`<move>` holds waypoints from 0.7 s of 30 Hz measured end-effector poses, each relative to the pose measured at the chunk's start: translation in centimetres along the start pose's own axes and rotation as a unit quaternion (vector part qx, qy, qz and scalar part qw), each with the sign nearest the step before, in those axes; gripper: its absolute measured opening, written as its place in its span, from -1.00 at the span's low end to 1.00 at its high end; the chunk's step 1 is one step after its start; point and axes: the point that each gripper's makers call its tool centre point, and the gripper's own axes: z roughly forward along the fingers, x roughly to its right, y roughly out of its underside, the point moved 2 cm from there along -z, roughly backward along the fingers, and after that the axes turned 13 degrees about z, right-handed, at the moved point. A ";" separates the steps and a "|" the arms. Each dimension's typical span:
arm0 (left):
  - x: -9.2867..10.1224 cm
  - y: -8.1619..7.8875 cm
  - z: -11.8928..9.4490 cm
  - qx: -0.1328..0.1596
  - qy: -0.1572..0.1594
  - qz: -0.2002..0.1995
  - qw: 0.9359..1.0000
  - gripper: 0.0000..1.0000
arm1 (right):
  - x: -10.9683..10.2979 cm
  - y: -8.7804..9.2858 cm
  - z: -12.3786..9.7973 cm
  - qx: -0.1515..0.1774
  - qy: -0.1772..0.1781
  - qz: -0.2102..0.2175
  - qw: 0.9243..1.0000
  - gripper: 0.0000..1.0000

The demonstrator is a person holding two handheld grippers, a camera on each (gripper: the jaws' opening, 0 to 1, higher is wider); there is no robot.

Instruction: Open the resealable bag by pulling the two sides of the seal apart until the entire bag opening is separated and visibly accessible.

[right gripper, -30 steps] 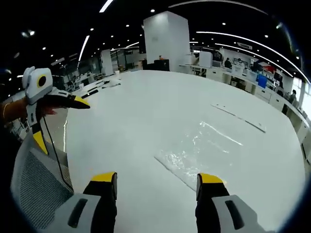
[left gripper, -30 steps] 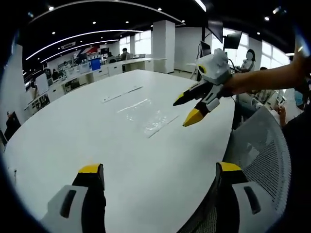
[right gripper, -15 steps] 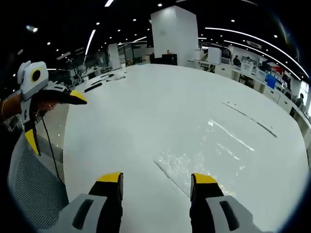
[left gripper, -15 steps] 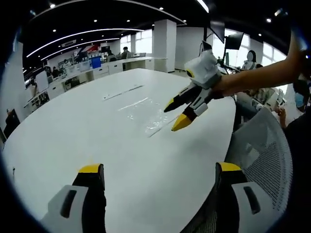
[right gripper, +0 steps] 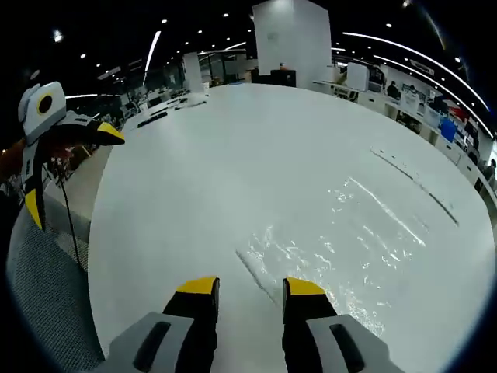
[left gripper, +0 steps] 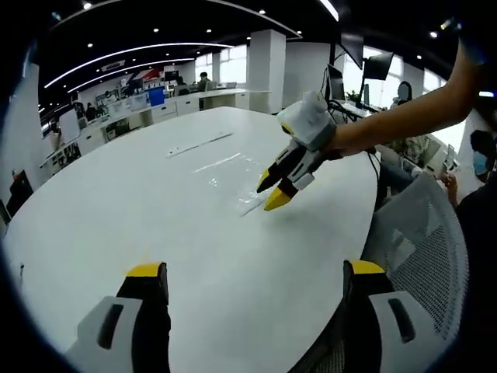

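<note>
A clear resealable bag (right gripper: pixel 342 249) lies flat on the white table (right gripper: pixel 202 155), its near sealed edge running between my right gripper's jaws. My right gripper (right gripper: pixel 251 287) is low over that edge, jaws narrowed but still apart, nothing clamped. In the left gripper view the same right gripper (left gripper: pixel 269 194) points down at the bag (left gripper: pixel 237 183), its tips at the bag's near corner. My left gripper (left gripper: pixel 256 269) hangs open and wide over the table's near edge, far from the bag. It appears as well at the left of the right gripper view, the left gripper (right gripper: pixel 71 172) open.
Two thin clear strips (left gripper: pixel 198 144) lie on the table beyond the bag. A grey mesh chair (left gripper: pixel 419 233) stands at the table's edge by the person. Desks, a white column (left gripper: pixel 264 66) and seated people fill the office behind.
My right gripper has come down and forward onto the bag's near edge, and its jaws have narrowed around it. The left gripper has stayed put and open.
</note>
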 end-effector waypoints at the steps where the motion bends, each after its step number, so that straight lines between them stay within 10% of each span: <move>1: 0.0 0.0 0.0 0.001 0.000 -0.001 1.000 0.84 | 0.0 0.0 0.1 -0.002 0.000 -0.002 1.000 -0.45; 21: 0.0 0.4 0.6 -0.007 0.006 -0.009 1.000 0.81 | 0.2 -0.5 1.1 -0.025 0.027 -0.123 0.992 -0.75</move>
